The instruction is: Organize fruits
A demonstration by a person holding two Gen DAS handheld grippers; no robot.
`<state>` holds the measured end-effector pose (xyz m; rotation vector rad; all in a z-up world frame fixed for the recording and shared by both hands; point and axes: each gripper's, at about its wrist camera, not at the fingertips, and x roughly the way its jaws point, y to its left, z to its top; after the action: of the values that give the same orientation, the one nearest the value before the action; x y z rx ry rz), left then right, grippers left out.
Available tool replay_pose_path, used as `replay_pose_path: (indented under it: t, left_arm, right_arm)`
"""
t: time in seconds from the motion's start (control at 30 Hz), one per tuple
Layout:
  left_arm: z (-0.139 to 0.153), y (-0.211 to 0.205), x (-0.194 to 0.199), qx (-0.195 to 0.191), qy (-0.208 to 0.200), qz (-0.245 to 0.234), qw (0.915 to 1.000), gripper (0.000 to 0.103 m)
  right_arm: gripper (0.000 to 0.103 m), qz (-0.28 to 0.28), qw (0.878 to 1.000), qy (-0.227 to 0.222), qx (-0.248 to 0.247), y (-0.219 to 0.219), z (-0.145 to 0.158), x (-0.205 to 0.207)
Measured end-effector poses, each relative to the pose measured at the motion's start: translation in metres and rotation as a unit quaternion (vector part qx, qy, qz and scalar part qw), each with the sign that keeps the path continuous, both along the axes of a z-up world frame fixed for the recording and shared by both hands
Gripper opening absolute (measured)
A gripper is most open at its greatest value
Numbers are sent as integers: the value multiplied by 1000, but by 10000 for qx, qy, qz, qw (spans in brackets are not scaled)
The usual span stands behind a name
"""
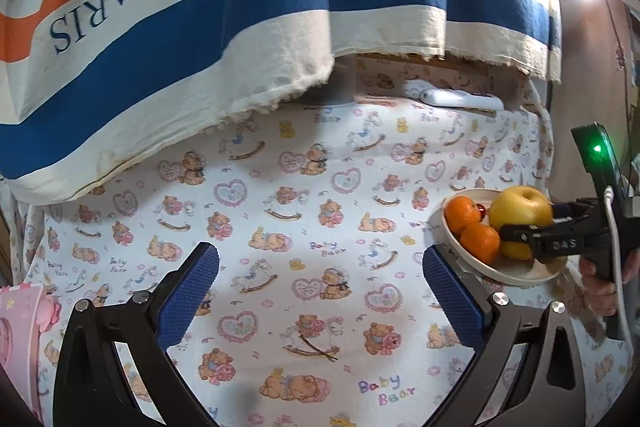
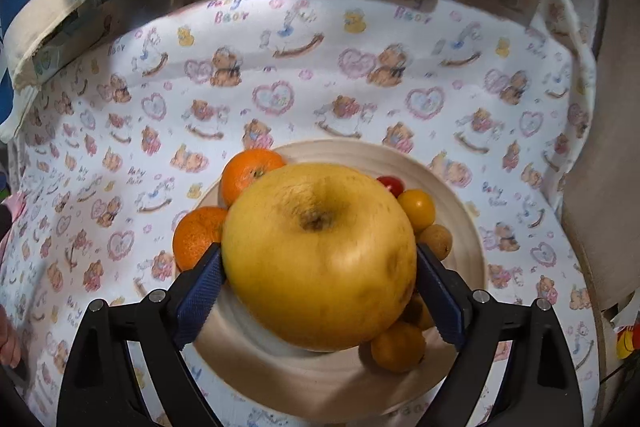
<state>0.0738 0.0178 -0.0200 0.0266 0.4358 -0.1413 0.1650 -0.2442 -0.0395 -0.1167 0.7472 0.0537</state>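
Right tool [image 2: 320,283] clamps the yellow apple [image 2: 320,255] between its pads — over the plate [image 2: 452,183].

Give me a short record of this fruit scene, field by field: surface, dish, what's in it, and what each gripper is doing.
surface: bear-print cloth
dish: cream plate, near the cloth's right side in the left wrist view
fruit on plate: two oranges, a red cherry tomato, several small yellow fruits
large fruit: yellow apple, over the plate
right gripper: pads against both sides of the apple
left gripper: open, nothing between its fingers, over bare cloth
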Motion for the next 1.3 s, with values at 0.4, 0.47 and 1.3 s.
replay_pose_path:
  t: [0.4,0.47,1.3]
  left_arm:
    - [10,-1,-9,-183,-151,-43,9997,102]
    - [15,-1,-16,-342,-243,-105,9991,102]
    - [24,-40,-63,-166,-1297,-503,9901,102]
  right_arm:
    - [103,221,9897,-1369,-344,17,36,-53]
    - [102,105,9870,-1567,-333,11,37,-66]
    - [102,-157,9640,-2656,-26,-2,41,-142]
